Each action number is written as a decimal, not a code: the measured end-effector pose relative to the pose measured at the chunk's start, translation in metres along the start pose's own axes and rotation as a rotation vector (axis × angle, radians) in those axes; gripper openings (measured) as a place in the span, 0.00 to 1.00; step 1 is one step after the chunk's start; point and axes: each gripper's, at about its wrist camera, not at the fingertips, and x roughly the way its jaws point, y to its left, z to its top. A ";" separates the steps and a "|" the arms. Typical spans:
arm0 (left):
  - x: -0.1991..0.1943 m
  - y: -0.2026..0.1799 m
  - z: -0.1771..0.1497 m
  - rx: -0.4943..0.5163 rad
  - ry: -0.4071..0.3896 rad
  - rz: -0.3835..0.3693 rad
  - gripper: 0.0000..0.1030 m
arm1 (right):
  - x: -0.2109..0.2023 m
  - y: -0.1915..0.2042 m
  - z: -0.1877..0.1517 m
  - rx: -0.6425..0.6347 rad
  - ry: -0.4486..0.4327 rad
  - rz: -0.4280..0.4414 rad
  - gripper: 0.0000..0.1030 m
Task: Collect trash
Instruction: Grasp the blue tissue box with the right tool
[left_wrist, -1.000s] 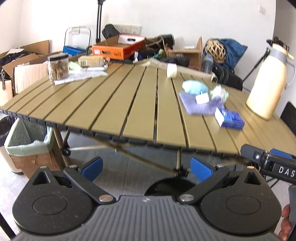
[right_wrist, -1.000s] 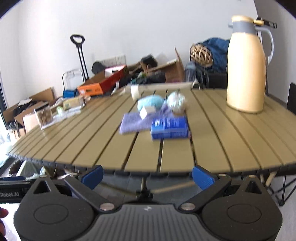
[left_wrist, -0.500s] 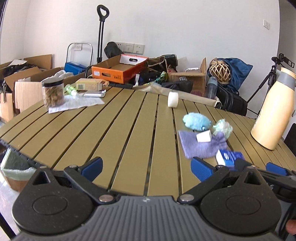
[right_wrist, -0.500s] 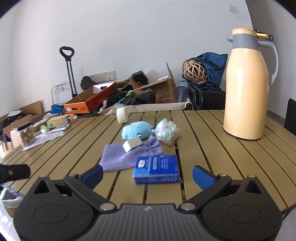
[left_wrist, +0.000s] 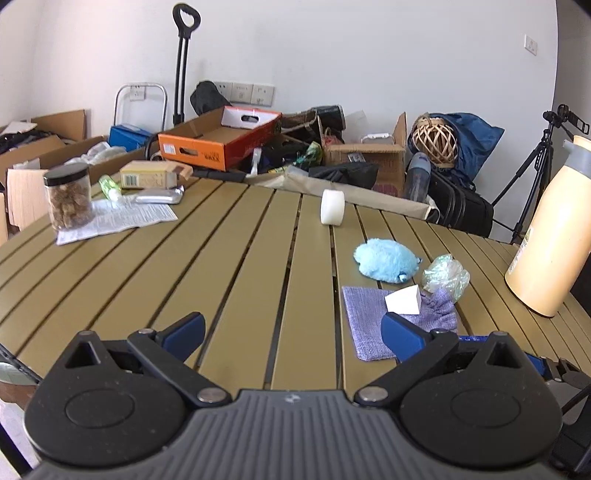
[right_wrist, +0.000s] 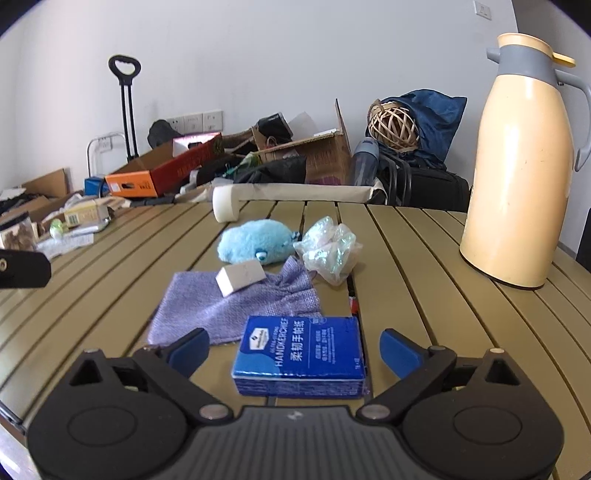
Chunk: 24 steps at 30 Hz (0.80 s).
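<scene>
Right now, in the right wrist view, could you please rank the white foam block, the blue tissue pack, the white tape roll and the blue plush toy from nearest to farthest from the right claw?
1. Blue tissue pack: between the open right claw fingers, untouched.
2. White foam block: ahead, slightly left, on the purple cloth.
3. Blue plush toy: just behind the block.
4. White tape roll: farthest, by the table's far edge.

plain white wall (left_wrist: 369, 55) behind the scene, with a row of sockets (left_wrist: 243, 92) low on it and a single switch plate (left_wrist: 530, 44) higher at the right. slatted olive-tan table (left_wrist: 229, 266) fills the foreground. clutter lines the wall base: open cardboard boxes (left_wrist: 365, 155), an orange box (left_wrist: 218, 142), a trolley handle (left_wrist: 183, 62), a tripod (left_wrist: 535, 162). lighting is even and bright.
</scene>
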 end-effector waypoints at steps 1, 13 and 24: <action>0.002 0.000 0.000 0.001 0.005 0.000 1.00 | 0.002 0.000 0.000 -0.003 0.000 -0.006 0.94; 0.012 -0.002 -0.005 0.002 0.034 -0.007 1.00 | 0.016 -0.004 -0.003 0.017 0.023 -0.005 0.74; 0.017 -0.007 -0.010 0.018 0.035 -0.006 1.00 | 0.011 -0.015 -0.003 0.054 0.002 0.000 0.70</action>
